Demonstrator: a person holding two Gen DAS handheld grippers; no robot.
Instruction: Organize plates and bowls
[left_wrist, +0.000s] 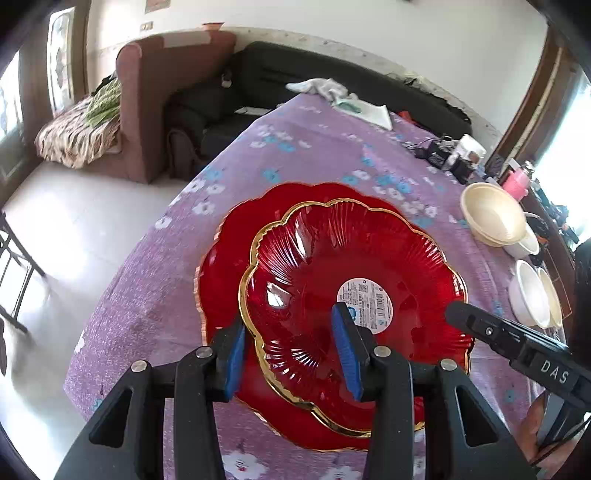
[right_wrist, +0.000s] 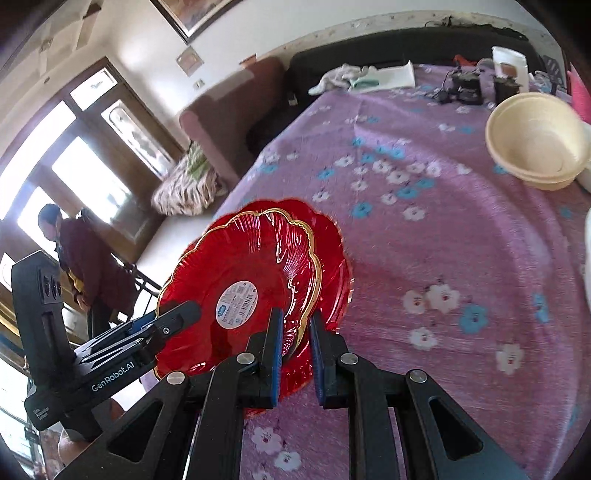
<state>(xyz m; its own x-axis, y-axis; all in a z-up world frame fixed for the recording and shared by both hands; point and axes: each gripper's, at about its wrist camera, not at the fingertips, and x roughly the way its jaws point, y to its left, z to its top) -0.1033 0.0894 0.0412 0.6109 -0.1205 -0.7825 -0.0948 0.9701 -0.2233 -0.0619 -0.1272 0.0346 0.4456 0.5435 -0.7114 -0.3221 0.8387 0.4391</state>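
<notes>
While the right gripper (right_wrist: 295, 354) pinches the gold-trimmed rim of the smaller scalloped red glass plate (right_wrist: 240, 266) between its blue pads, jaws nearly closed on the edge at the lower centre of the right wrist view, the left gripper (left_wrist: 291, 350) straddles the opposite rim of that plate with jaws partly apart. Its left pad sits outside the gold edge and its right pad over the ribbed inside; neither visibly presses the glass, so this reads as a loosened or released hold.

The small plate, with a round white sticker (left_wrist: 365, 303) near its middle, sits inside the larger scalloped red glass plate (left_wrist: 221, 266), which rests on the purple flowered tablecloth (left_wrist: 295, 155) near the tabletop's left edge. At the right of the left wrist view stand a nested stack of cream round bowls (left_wrist: 493, 214) and, lower down, white bowls (left_wrist: 528, 295), well apart from the plates.

By my reading, the step in hand is settling the small plate onto the large one. The next move likely calls for the right gripper to let go of the rim and draw back without dragging the stack, then a turn towards the bowls.
</notes>
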